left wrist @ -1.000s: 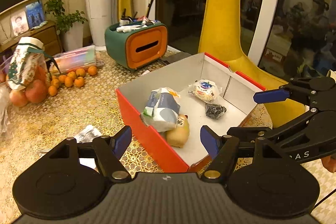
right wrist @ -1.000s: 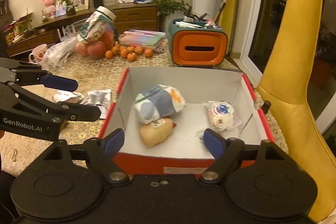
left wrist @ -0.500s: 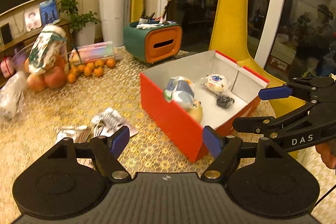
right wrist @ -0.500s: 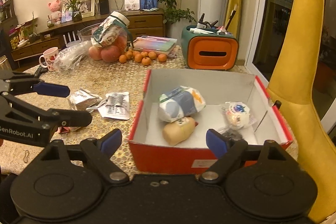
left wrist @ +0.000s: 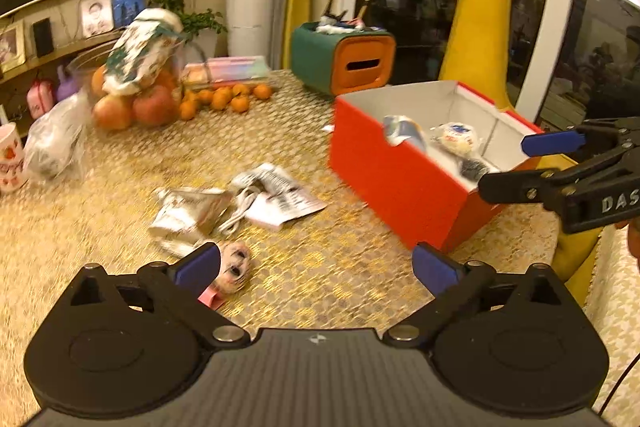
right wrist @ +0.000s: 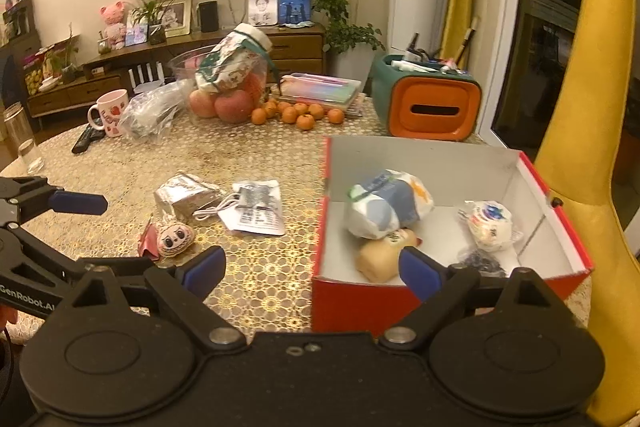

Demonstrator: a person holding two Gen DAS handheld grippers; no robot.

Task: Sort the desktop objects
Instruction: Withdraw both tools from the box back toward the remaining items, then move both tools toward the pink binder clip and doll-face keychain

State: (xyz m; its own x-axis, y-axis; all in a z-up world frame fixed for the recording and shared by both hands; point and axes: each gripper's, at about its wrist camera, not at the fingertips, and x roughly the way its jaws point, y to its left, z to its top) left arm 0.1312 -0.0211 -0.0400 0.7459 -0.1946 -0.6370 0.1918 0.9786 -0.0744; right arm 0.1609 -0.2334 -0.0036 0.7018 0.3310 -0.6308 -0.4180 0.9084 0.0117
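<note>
Red box (right wrist: pixel 400 303) already holds 4 items; doll-face charm (left wrist: pixel 235 273) lies just beside left gripper (left wrist: pixel 316 267), whose jaws have just been opening, now wide, empty. Right gripper (right wrist: pixel 312 267) wide, empty. Risk: white cable (right wrist: pixel 218 209) snagging nearby packets

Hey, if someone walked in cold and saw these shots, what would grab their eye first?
Probably the red box at the table's right, already holding wrapped snacks. Next, the small doll-face charm lying on the gold tablecloth left of it, near a silver packet and a white cable. Behind, apples and little oranges crowd an orange-fronted green organizer.
</note>
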